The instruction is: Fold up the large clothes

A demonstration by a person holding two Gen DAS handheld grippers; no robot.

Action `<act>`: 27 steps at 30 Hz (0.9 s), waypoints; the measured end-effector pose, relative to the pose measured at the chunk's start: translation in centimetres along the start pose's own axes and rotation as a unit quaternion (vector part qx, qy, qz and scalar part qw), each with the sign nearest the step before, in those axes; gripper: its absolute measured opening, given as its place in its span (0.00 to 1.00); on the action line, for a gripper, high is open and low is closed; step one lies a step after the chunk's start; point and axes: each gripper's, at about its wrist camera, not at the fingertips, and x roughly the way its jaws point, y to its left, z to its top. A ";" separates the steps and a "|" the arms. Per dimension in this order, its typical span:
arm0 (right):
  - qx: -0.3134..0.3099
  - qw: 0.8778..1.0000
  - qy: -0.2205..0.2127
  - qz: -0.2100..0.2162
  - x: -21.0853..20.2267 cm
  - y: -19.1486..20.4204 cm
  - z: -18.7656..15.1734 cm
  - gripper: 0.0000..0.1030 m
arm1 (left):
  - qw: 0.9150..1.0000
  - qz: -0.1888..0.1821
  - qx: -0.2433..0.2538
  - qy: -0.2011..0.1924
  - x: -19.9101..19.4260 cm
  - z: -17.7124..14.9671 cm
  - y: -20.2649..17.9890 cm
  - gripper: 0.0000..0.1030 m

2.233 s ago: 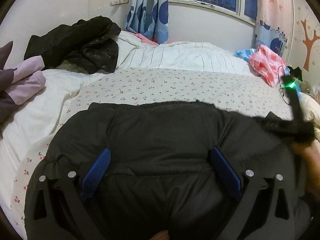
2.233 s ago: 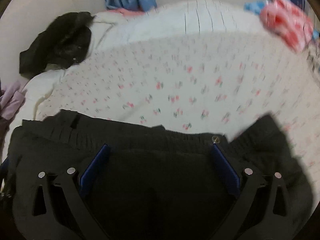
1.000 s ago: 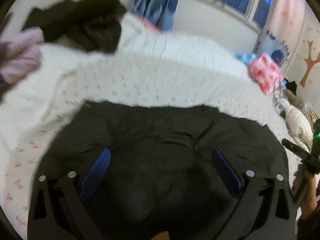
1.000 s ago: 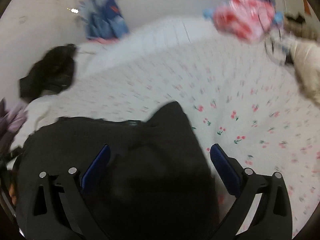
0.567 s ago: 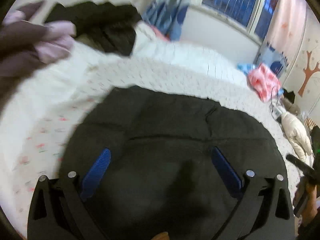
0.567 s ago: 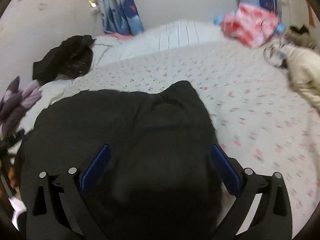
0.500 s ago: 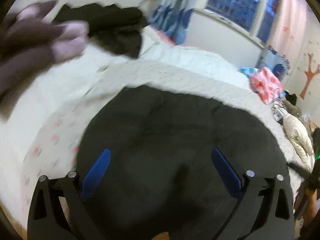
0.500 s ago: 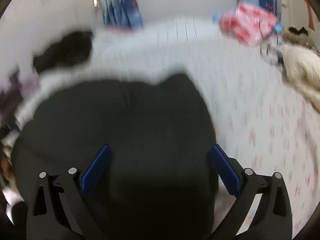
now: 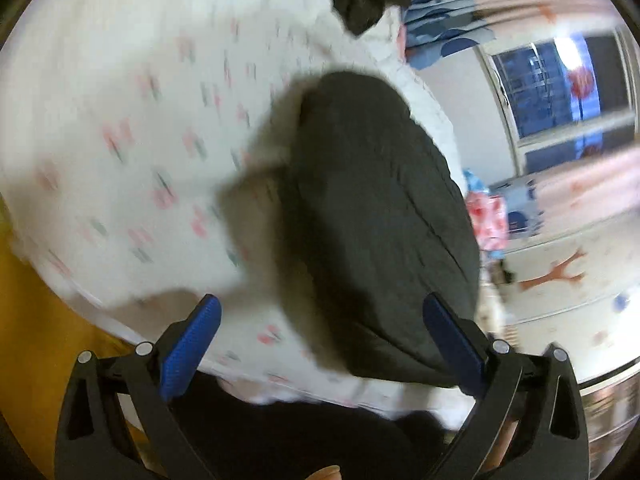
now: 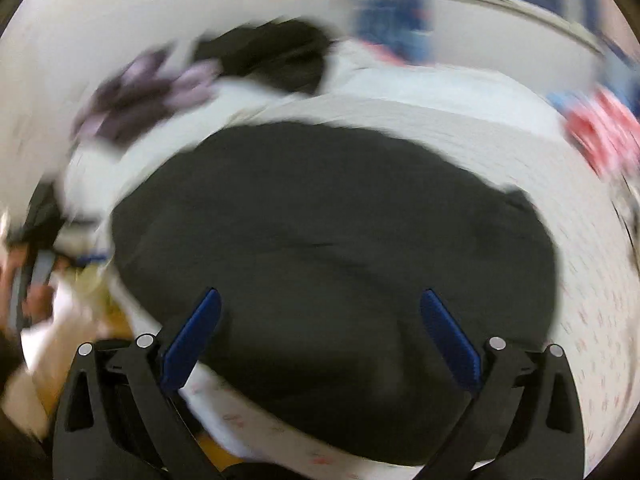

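A large black padded garment (image 9: 376, 216) lies folded in a rounded heap on the flower-print bedsheet (image 9: 132, 132); it also shows in the right wrist view (image 10: 332, 240). My left gripper (image 9: 320, 340) is open and empty, tilted, above the bed's near edge to the left of the garment. My right gripper (image 10: 320, 336) is open and empty, above the garment's near edge. Both views are motion-blurred.
A black jacket (image 10: 276, 60) and purple clothes (image 10: 152, 92) lie at the far left of the bed. Pink-red fabric (image 10: 604, 136) lies at the far right. A window (image 9: 548, 88) and curtains stand behind the bed. The other hand and gripper (image 10: 28, 280) show at the left.
Both grippers have pulled back from the garment toward the bed's near edge. The left view has swung and tilted left. The garment lies where it was, both grippers off it.
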 end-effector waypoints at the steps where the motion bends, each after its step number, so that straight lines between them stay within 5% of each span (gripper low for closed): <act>1: -0.036 0.999 0.017 0.005 0.9 2.1 0.1 0.94 | 1.000 -0.018 -0.015 0.011 1.3 0.0 0.2 0.94; 6: 0.014 0.999 0.034 0.033 2.7 2.0 1.4 0.94 | 0.999 -0.002 -0.041 0.003 4.8 0.8 -1.1 0.94; 8: 0.027 0.996 0.086 0.019 4.7 1.3 1.1 0.94 | 0.999 -0.054 0.007 -0.005 3.5 0.4 -3.6 0.94; 11: 0.017 0.994 0.103 0.018 5.4 1.1 -0.1 0.94 | 0.997 -0.050 0.060 -0.022 1.3 -0.5 -6.2 0.94; 17: 0.083 0.992 0.071 0.069 4.1 -2.1 -0.1 0.94 | 0.999 -0.018 -0.010 0.043 4.1 -1.0 -3.5 0.93; 19: 0.113 0.988 0.067 0.080 3.6 -3.2 -0.2 0.94 | 0.998 -0.048 -0.010 0.036 3.7 -1.8 -3.6 0.93; 25: -0.038 0.995 0.050 0.081 2.7 3.6 1.1 0.94 | 1.000 -0.002 0.023 0.017 3.5 -0.4 -5.3 0.93; 27: -0.111 0.990 0.056 0.066 3.5 7.3 1.2 0.94 | 0.999 -0.025 0.007 0.025 4.3 0.3 -5.2 0.93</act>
